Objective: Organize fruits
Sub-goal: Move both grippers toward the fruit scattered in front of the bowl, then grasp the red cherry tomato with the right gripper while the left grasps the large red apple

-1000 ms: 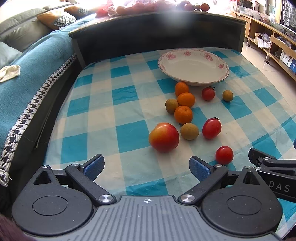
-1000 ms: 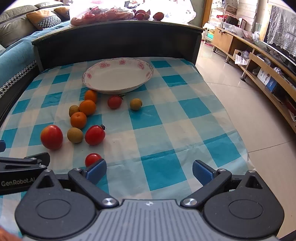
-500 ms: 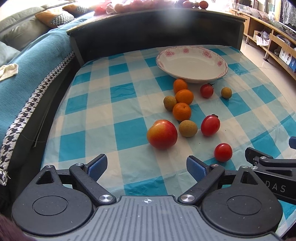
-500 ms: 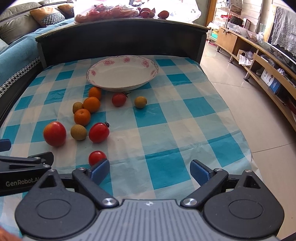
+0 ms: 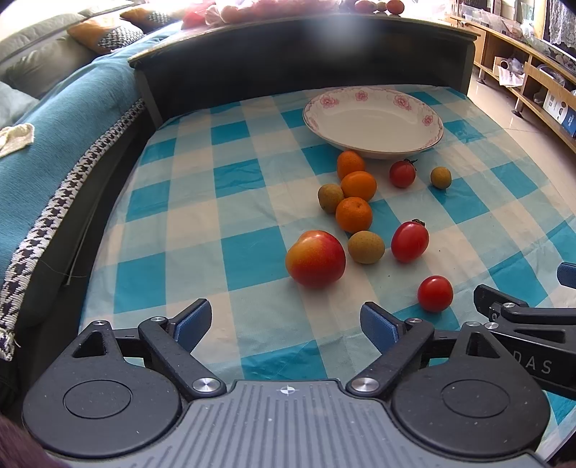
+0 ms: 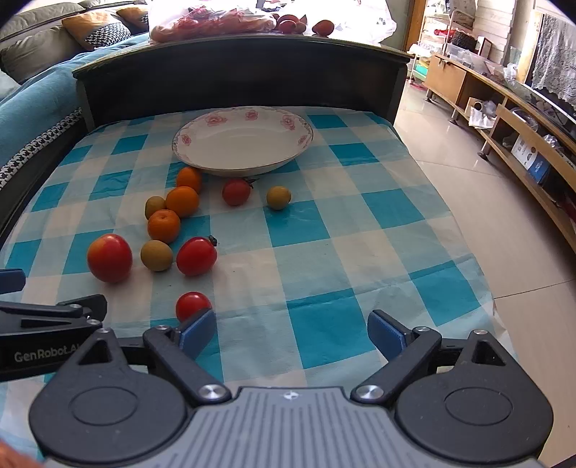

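Note:
A white plate with pink flowers (image 5: 370,124) stands bare at the back of the checked cloth. In front of it lie three oranges (image 5: 354,214), three tomatoes (image 5: 409,241), three small brown-green fruits (image 5: 365,246) and a large red-yellow fruit (image 5: 316,258). My left gripper (image 5: 284,318) hovers just short of that large fruit; its jaws are closing with nothing between them. My right gripper (image 6: 292,325) is beside it, also closing on nothing. The nearest tomato (image 6: 193,305) sits just beyond the right gripper's left fingertip. The plate (image 6: 241,144) shows in the right wrist view too.
A dark raised board (image 5: 306,54) walls the table's far side, with bagged fruit (image 6: 216,21) on its top. A teal-covered sofa (image 5: 54,126) runs along the left. Tiled floor (image 6: 486,223) and a wooden shelf (image 6: 504,118) lie to the right.
Both pairs of fingers have drawn slightly inward. The fruits and the plate lie where they were.

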A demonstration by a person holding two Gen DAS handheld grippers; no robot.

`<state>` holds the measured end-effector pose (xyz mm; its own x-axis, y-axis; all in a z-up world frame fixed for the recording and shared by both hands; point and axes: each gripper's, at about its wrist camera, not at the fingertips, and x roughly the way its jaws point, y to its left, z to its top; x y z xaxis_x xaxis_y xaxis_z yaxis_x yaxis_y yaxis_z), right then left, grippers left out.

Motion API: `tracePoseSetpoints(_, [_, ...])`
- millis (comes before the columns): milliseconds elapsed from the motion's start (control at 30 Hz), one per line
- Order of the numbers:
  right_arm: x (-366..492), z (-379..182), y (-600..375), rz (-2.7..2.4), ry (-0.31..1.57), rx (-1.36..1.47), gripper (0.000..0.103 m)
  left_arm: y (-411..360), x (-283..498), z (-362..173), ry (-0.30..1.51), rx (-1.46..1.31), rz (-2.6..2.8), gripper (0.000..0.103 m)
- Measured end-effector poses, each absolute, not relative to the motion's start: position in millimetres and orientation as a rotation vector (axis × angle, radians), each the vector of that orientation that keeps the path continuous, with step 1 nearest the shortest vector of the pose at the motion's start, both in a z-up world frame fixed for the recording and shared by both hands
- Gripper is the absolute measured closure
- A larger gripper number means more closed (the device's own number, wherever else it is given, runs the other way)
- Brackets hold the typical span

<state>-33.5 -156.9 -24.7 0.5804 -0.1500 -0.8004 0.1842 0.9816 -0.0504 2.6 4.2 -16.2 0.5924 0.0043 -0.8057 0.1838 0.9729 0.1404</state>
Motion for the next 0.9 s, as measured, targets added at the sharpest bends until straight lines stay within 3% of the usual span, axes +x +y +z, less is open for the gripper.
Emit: tracePoseSetpoints(900, [-25,-24,-143,-0.021,0.887,0.028,0.028,24,7,-10,0.942,0.202,-0.101,0.011])
